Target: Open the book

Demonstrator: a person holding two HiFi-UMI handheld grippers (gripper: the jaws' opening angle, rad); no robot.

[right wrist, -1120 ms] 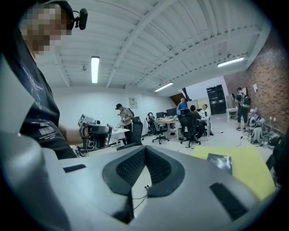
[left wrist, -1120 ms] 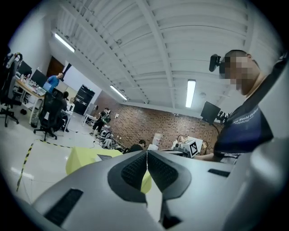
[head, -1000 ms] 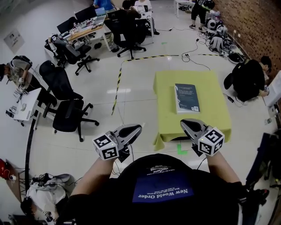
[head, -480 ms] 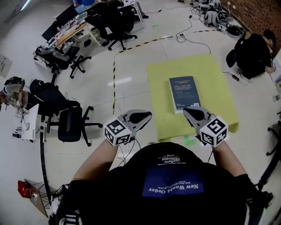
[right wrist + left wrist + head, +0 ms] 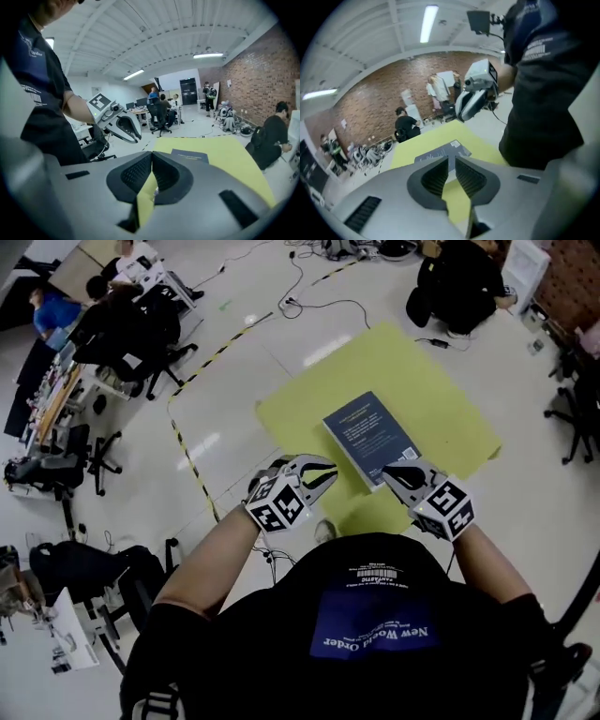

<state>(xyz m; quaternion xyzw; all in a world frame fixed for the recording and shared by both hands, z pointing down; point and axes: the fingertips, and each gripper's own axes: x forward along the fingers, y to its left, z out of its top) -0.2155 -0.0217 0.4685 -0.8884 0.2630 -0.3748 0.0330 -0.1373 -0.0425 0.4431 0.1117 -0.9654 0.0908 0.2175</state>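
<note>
Head view gives the layout. Pale floor [image 5: 525, 512] all round, office chairs [image 5: 141, 334] at upper left, yellow-green counter [image 5: 441, 399] in the middle. The book [image 5: 368, 435] lies flat and closed on the counter, dark blue cover up, with one short end near the counter edge closest to the grippers.

The left gripper [image 5: 323, 472] and right gripper [image 5: 392, 471] both sit at that edge, one to each side of the book's near end. The right tip is just beside the book's near corner. Whether it touches, I can't tell from this steep angle. The left tip is clear of the book.

Head view doesn't show the pads; the gripper views do.

Left gripper view: its fingers [image 5: 435, 176] are narrow, with only a thin slit between the ribbed pads and nothing in it. Counter and book show beyond. It also shows a person in dark clothes [image 5: 405, 129] sitting low against the brick wall [image 5: 370, 103] past the counter, with the right gripper up close.

Right gripper view: its fingers [image 5: 136, 174] are pressed together and empty. The book lies ahead on the counter. This view faces the other way, towards desks [image 5: 140, 112] with people seated at them and ceiling strip lights [image 5: 206, 55], with the left gripper at the left.
</note>
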